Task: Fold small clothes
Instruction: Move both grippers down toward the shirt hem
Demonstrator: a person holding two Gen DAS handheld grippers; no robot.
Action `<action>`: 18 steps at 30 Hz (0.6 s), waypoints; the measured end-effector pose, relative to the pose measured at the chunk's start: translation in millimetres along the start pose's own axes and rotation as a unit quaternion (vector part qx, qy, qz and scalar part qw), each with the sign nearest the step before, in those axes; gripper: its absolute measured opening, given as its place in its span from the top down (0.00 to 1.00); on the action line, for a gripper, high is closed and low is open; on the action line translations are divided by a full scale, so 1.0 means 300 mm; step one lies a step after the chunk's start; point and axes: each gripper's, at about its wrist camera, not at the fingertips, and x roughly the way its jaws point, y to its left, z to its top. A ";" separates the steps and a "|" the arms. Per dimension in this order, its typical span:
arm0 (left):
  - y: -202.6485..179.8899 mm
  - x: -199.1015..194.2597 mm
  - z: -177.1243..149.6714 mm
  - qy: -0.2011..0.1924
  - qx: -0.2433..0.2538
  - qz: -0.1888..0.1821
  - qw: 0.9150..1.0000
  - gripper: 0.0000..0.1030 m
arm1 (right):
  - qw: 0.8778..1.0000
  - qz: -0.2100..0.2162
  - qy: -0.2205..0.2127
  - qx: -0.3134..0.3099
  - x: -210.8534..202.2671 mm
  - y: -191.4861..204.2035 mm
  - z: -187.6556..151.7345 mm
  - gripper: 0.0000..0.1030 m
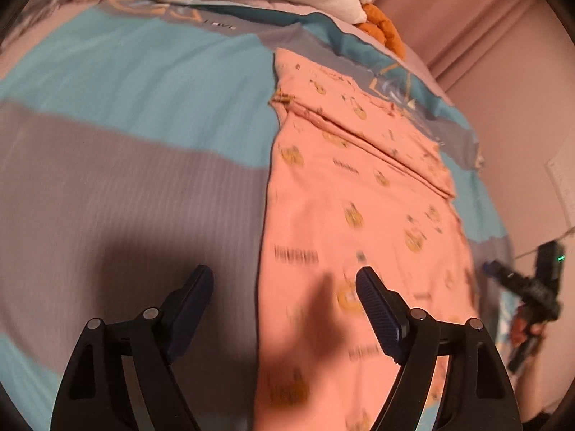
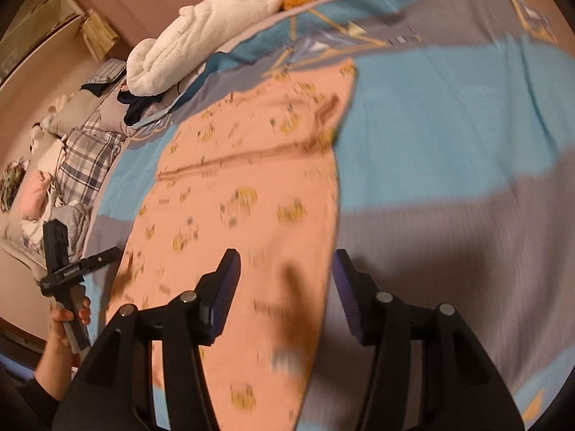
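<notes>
Nearest lens: left gripper [image 1: 285, 280] released, straddling left edge of pink garment [image 1: 359, 197]; right gripper [image 2: 285, 265] released over right edge, nothing clamped. Garment flat on bed [image 1: 125, 179], cross fold further out. Risk: pinching bedcover too, or dragging fold crooked.

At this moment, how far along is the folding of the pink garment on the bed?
Done: the pink printed garment lies flat on the striped bedspread as a narrow strip with a straight long edge and a crease across it, so some folding looks made. In hand: nothing; the left gripper and right gripper hover above it, jaws open and empty. Left: probably the crosswise folds.
</notes>
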 end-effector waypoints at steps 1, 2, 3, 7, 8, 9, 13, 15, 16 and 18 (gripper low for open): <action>0.004 -0.014 -0.019 -0.001 -0.005 -0.011 1.000 0.21 | 1.000 0.005 0.007 0.014 -0.011 -0.018 -0.035 0.48; 0.006 -0.022 -0.032 0.000 -0.009 -0.022 1.000 0.21 | 1.000 0.010 0.011 0.024 -0.020 -0.031 -0.063 0.48; 0.008 -0.030 -0.047 0.002 -0.013 -0.038 0.999 0.21 | 0.999 0.016 0.015 0.030 -0.026 -0.039 -0.083 0.48; -0.005 -0.038 -0.095 0.010 -0.010 -0.082 0.997 0.21 | 0.997 0.048 0.040 0.054 -0.026 -0.065 -0.176 0.48; -0.014 -0.036 -0.102 0.012 -0.004 -0.085 0.996 0.21 | 0.996 0.056 0.043 0.057 -0.019 -0.066 -0.193 0.48; -0.024 -0.030 -0.103 0.014 0.002 -0.087 0.996 0.21 | 0.995 0.064 0.046 0.060 -0.007 -0.066 -0.203 0.48; -0.045 0.024 -0.069 0.023 -0.006 -0.118 0.993 0.21 | 0.992 0.096 0.036 0.071 0.042 -0.061 -0.181 0.48; -0.047 0.052 -0.041 0.025 -0.016 -0.129 0.991 0.21 | 0.991 0.108 0.033 0.078 0.069 -0.060 -0.156 0.48; -0.049 0.069 -0.019 0.025 -0.021 -0.135 0.990 0.21 | 0.990 0.115 0.031 0.080 0.091 -0.057 -0.135 0.48; -0.046 0.099 0.017 0.025 -0.035 -0.144 0.989 0.21 | 0.988 0.124 0.030 0.083 0.121 -0.058 -0.100 0.50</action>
